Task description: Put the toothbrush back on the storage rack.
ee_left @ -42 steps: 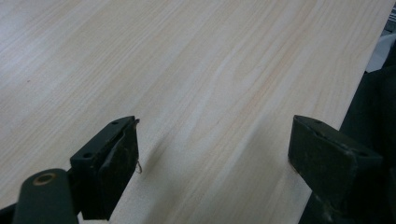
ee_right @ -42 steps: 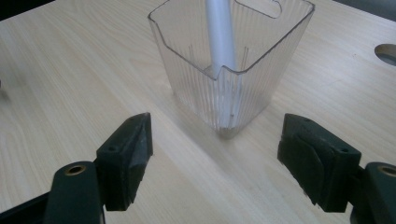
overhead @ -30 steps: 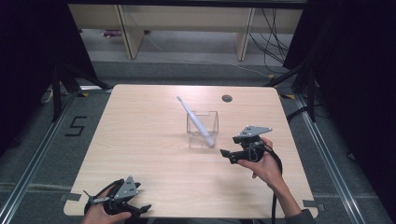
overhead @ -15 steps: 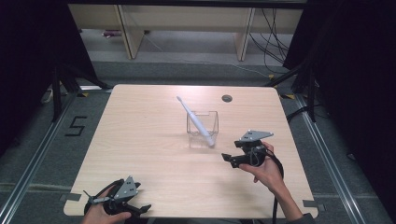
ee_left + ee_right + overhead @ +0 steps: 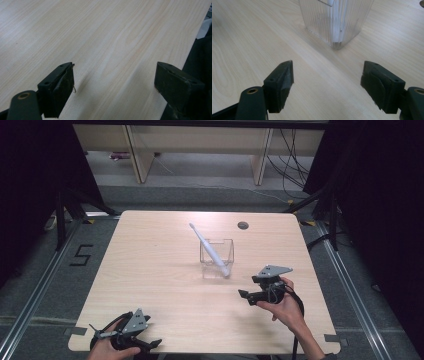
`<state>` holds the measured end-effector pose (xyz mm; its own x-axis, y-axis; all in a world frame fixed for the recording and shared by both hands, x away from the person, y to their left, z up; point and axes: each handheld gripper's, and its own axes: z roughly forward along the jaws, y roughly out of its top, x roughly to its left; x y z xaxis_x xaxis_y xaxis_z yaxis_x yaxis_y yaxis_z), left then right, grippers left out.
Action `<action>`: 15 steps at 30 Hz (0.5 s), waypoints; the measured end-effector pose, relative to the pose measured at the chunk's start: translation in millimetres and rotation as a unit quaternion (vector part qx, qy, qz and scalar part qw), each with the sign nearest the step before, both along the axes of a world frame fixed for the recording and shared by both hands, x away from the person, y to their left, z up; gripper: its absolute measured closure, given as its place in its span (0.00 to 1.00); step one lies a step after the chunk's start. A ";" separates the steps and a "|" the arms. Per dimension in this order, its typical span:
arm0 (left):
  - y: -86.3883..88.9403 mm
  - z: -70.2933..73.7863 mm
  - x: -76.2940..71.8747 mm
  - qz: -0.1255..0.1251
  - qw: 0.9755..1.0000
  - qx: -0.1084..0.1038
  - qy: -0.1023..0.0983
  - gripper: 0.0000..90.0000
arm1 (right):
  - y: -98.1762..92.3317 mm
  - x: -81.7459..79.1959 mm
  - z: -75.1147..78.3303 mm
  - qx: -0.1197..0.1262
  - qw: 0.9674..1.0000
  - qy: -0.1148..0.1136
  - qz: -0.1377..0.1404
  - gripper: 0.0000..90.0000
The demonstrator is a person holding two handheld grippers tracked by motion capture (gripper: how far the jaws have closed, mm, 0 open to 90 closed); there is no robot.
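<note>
Item 1, L gripper [image 5: 150, 343]: near table edge, bottom-left of high view. Jaws spread wide, nothing betw. them; bare wood ahead in left gripper view.

Item 2, R gripper [image 5: 246, 296]: right of centre, in person's hand [image 5: 285, 307], pointing toward the cup. Jaws wide apart, empty; no contact w/ anything.

Item 3, clear ribbed cup [image 5: 337, 22]: square, transparent plastic, upright near table [image 5: 150, 265] middle, just ahead of R gripper, apart from it. Prob. light, stiff, smooth walls; may slide or tip if nudged.

Item 4, white toothbrush [image 5: 210, 249]: stands in cup, leaning up and to the left, upper end well over the rim; lower end at cup's near-right corner. Judged light, rigid, slim, a bit slippery. Best hold: mid-handle above rim, pads across the shaft. Pulling sideways could topple the cup; lift along the lean.

Item 5, dark round hole [image 5: 243, 225]: far side of table, beyond cup.
</note>
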<state>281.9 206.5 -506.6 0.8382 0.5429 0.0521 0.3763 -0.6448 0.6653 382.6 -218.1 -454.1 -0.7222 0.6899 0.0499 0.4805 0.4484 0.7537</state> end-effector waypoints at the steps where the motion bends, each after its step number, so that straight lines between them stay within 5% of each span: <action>1: -0.3 -0.4 -0.7 0.002 1.000 -0.003 -0.004 0.17 | -0.2 -1.7 0.0 -0.001 1.000 0.007 -0.007 0.30; 15: 0.2 0.2 0.0 0.001 1.000 -0.001 0.000 0.17 | -4.6 -11.8 -8.7 0.006 1.000 0.018 -0.010 0.28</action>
<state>281.9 206.7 -506.4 0.8374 0.5441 0.0521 0.3766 -0.6434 0.6665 370.8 -222.7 -462.8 -0.7064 0.7028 0.0835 0.5153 0.4299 0.7414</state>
